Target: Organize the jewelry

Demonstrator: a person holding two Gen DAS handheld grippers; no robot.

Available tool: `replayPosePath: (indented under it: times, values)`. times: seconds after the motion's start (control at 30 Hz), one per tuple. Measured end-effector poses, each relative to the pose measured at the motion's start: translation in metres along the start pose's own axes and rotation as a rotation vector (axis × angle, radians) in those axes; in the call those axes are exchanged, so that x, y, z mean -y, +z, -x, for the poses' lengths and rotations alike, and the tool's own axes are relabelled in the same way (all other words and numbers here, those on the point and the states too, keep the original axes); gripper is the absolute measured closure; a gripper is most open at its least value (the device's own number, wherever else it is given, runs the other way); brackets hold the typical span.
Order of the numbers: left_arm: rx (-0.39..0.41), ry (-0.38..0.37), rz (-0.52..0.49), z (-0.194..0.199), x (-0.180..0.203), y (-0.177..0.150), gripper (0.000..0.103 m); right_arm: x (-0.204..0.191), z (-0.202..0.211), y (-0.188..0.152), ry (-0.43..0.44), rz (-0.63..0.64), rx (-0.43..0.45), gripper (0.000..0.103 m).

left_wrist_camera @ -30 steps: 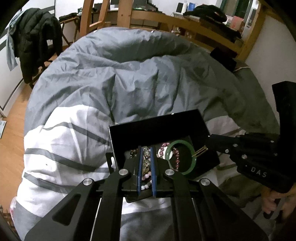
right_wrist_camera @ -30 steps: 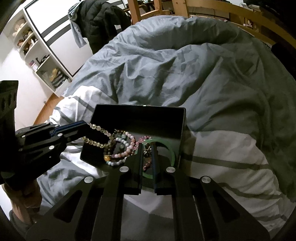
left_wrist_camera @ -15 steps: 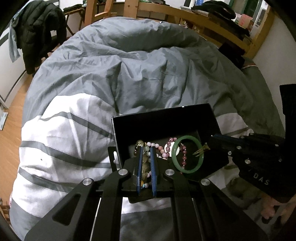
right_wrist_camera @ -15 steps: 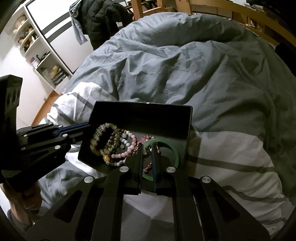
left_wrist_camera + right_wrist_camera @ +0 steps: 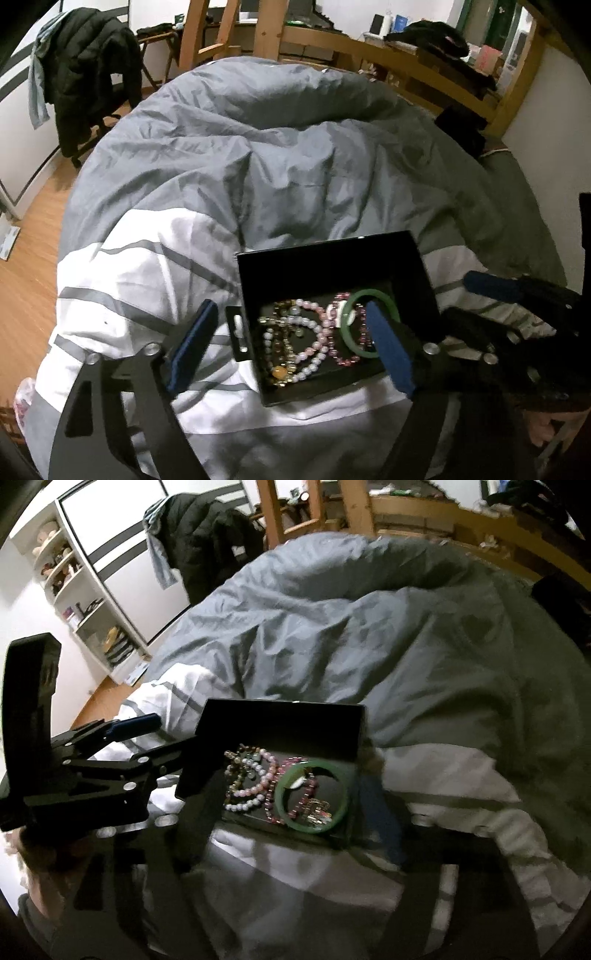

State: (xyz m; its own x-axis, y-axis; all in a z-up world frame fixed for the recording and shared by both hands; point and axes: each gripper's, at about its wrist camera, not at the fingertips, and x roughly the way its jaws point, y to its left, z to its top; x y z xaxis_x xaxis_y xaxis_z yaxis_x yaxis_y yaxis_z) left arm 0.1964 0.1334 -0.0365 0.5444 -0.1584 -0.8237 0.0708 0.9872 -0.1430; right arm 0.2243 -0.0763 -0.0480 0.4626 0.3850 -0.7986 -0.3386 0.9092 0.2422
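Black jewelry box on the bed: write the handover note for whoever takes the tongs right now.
Left tongs: open, empty, straddling the box's near left side.
Right tongs: open, empty, at the box's right edge.
Open black rectangular jewelry box sits on the grey-and-white duvet. Inside: green jade bangle, pink and pale beaded bracelets, a small gold piece.
Done: jewelry in box.
Left: none visible outside; perhaps close it.

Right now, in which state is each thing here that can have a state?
box: open, lying on the duvet, lid standing up behind.
bangle: inside the box, lying flat.
bead bracelets: inside the box, in a loose pile, released.
left gripper: open, holding nothing.
right gripper: open, blurred, holding nothing.
duvet: rumpled.
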Motion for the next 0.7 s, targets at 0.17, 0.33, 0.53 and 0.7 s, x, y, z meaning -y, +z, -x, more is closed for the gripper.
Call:
replayPosePath:
  times: [0.17,0.33,0.53,0.7]
  values:
    - [0.061,-0.039,-0.057,0.011,0.020,-0.006,0.010,0.010,0.034,-0.018,-0.021,0.007,0.033,0.014]
    - [0.070,-0.090,-0.111,0.014,0.051,-0.022,0.008,0.026,0.063,-0.049,-0.082,0.019,0.029,0.011]
    - [0.037,-0.137,-0.177,0.008,0.099,-0.048,0.007,0.056,0.085,-0.089,-0.132,-0.025,0.002,0.011]
    - [-0.011,-0.197,-0.227,-0.006,0.139,-0.075,0.007,0.069,0.096,-0.122,-0.159,-0.015,-0.030,0.011]
